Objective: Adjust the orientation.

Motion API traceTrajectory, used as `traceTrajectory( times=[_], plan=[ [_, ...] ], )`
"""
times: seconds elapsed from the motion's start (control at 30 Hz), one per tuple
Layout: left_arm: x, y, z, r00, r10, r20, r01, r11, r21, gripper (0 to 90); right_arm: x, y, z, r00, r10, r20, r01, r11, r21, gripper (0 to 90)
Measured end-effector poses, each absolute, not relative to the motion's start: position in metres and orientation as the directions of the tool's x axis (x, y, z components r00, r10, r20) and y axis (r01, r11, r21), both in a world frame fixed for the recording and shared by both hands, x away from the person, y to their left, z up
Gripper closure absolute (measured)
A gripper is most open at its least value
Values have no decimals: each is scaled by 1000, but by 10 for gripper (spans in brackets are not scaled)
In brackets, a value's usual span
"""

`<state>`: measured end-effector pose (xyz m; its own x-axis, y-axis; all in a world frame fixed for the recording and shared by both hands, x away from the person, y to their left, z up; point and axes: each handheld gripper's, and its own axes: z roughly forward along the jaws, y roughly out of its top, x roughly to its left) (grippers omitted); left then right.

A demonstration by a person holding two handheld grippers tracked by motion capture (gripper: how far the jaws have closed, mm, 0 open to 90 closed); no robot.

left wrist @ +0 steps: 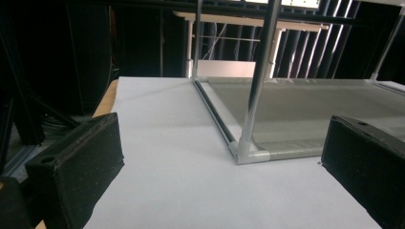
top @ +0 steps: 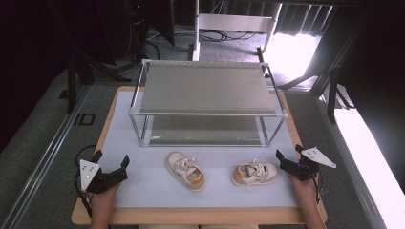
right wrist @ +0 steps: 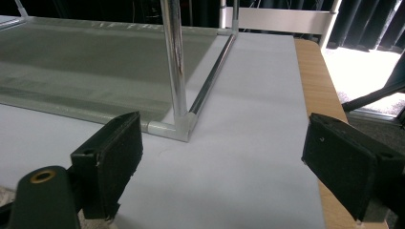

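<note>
Right gripper [top: 289, 159], jaws apart, sits just right of the right shoe [top: 255, 174].

The left claw [top: 113, 168] is black, with 2 thick block-shaped jaws whose faces look rough and grainy, each with a small round hole near its end. A grey 3-cornered plate with small dark dots sits on top, and a thin black cable trails from its body. The right claw [top: 289, 156] matches it, black with the same plate; a brass-coloured ring shows beside one jaw.
</note>
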<state>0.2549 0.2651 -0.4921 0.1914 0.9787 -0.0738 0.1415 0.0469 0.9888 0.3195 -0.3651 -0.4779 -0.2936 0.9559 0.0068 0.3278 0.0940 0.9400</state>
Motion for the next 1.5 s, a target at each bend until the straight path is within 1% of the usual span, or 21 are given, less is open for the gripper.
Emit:
traceTrajectory(
  times=[0.13,0.17,0.2,0.23,0.33,0.4,0.5,0.53,0.57,0.63,0.67,0.73,0.8,0.9,1.03,1.1,1.17,1.27,1.33,1.37,1.5],
  plan=[
    [256,266,-492,191,978,-83,153,54,987,1,320,-366,-478,-292,956,19,330,82,940,134],
    [257,268,-491,198,975,-105,167,72,983,1,320,-366,-478,-292,956,21,330,80,941,134],
    [257,268,-491,198,975,-105,167,72,983,1,320,-366,-478,-292,956,21,330,80,941,134],
    [258,269,-491,199,972,-122,190,84,978,1,320,-366,-478,-295,955,22,330,80,941,136],
    [259,269,-490,204,971,-126,211,82,974,1,320,-366,-478,-295,955,22,330,80,940,136],
    [262,268,-487,283,952,-116,289,31,957,0,320,-366,-478,-297,955,22,334,82,939,137],
    [263,266,-485,315,943,-106,308,4,951,1,320,-366,-478,-297,955,21,336,84,938,137],
    [263,267,-484,340,934,-113,319,-2,948,1,320,-366,-478,-297,955,19,336,86,938,138],
    [265,267,-483,395,909,-132,342,-12,940,0,320,-366,-478,-297,955,16,336,89,938,138],
    [266,267,-483,418,898,-136,356,-24,934,0,320,-365,-478,-297,955,16,336,89,938,138],
    [269,265,-482,448,885,-128,384,-61,921,0,320,-365,-478,-297,955,16,336,89,938,138],
    [269,265,-482,448,885,-128,384,-61,921,1,320,-366,-478,-298,954,16,336,89,938,138],
    [271,265,-480,487,865,-120,415,-108,903,1,320,-366,-478,-300,954,16,337,90,937,138],
    [273,265,-478,503,855,-123,440,-131,888,1,320,-366,-478,-299,954,16,337,89,937,138],
    [277,266,-472,542,833,-108,495,-213,842,1,320,-365,-478,-301,953,16,338,91,937,139],
    [277,265,-471,543,834,-96,503,-232,833,1,320,-366,-478,-301,954,17,338,90,937,139],
    [278,263,-465,557,829,-56,530,-303,792,1,320,-365,-478,-300,954,17,340,90,936,139],
    [279,261,-457,573,819,-20,553,-369,747,1,320,-365,-478,-300,954,16,339,91,937,139],
    [279,261,-457,573,819,-20,553,-369,747,1,320,-365,-478,-299,954,16,338,91,937,139],
    [280,261,-448,593,805,-11,587,-423,690,1,320,-365,-478,-299,954,15,337,91,937,139],
    [281,261,-442,608,794,-8,615,-464,637,1,320,-365,-478,-299,954,14,337,92,937,139]
  ],
)
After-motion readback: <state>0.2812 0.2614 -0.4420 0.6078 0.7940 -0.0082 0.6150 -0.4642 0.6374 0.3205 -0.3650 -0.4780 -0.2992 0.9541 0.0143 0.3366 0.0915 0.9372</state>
